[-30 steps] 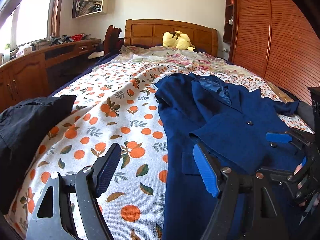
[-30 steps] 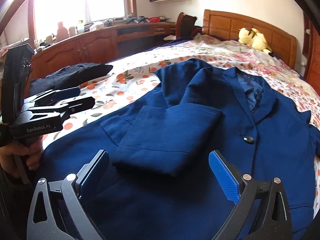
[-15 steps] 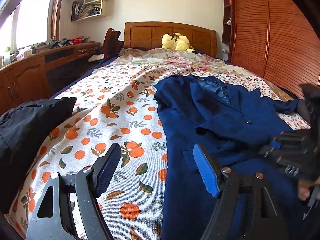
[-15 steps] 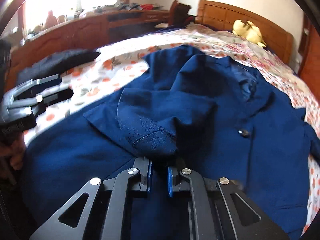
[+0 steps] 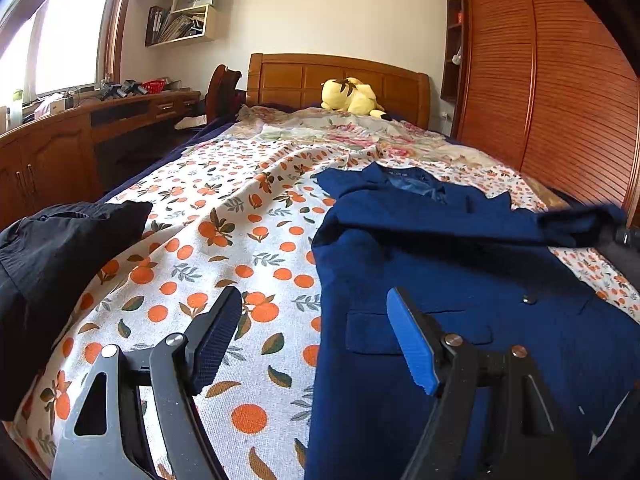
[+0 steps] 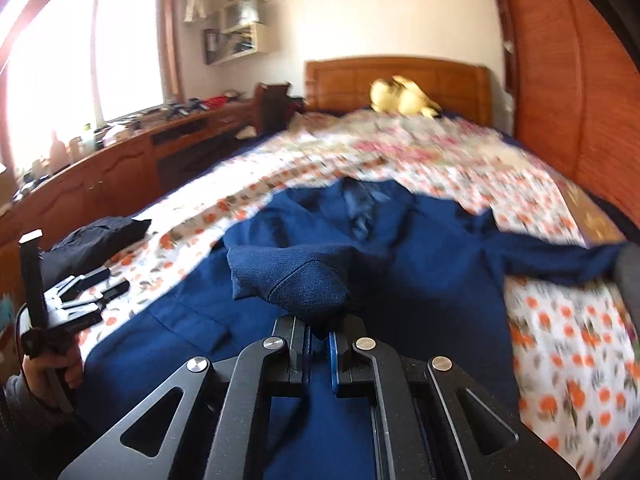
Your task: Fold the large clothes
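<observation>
Bed: wooden headboard, white sheet printed with oranges and leaves on the near part, paler floral cover toward the head. 3 things lie on it. Navy jacket spread front-up on the right half, collar toward the headboard, 1 sleeve stretched out to the right edge. Black garment bunched at the left edge, well apart from the jacket. Yellow plush toy against the headboard.

Left tool gapes; right tool clamped tight.
</observation>
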`<state>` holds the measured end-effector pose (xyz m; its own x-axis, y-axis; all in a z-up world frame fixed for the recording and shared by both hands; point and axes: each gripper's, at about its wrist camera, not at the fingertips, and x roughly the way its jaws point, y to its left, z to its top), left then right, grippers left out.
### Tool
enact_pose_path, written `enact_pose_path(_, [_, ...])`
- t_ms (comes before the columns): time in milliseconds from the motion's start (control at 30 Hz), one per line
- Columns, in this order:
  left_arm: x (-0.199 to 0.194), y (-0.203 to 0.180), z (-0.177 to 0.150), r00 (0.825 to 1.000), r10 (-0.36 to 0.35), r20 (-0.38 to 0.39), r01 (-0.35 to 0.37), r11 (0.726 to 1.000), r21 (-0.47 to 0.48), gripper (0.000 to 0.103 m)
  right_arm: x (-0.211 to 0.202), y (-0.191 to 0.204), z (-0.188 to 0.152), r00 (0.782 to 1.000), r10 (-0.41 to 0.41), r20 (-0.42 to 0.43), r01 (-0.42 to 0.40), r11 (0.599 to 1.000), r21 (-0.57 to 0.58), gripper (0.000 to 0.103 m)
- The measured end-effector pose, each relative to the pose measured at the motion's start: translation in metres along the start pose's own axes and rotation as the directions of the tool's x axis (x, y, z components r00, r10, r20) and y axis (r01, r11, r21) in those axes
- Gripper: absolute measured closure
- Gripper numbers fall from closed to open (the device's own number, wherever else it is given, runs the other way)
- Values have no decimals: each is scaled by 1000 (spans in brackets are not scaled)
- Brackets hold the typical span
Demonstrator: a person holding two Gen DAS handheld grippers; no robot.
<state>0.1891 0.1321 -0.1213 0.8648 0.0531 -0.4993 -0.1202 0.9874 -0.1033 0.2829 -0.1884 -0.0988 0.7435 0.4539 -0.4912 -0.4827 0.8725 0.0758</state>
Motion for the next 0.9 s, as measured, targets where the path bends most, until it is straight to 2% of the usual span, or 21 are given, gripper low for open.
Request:
enact_pose_path(167, [-9, -6, 0, 1000, -21, 15, 21, 1000, -1, 27, 7, 2, -28, 994, -74, -85, 72, 997, -19, 84])
enact_pose_path(267, [-13, -10, -1, 999, -30, 20, 30, 1000, 5, 27, 9, 11, -35, 989, -95, -113, 90, 995, -50, 60])
enact_pose_path(300, [-13, -11, -1, 999, -32, 21, 32, 999, 7, 27, 8, 14, -35, 989, -102, -110, 95, 993, -63, 56])
enact_pose_path(533, [-10, -20, -3, 998, -56, 9, 56, 998, 18, 27, -10, 28, -20, 991, -80, -109, 65, 989, -132, 49])
enact_pose_path(700, [-5, -30, -7, 998, -62, -7, 62, 997, 46, 27, 23, 30, -18, 989, -53, -138, 31, 987, -157, 48])
enact_pose_path(900, [-1, -40, -10, 997, -71, -25, 72, 995, 73, 27, 66, 38, -21, 970, -58, -237, 10, 980, -198, 48])
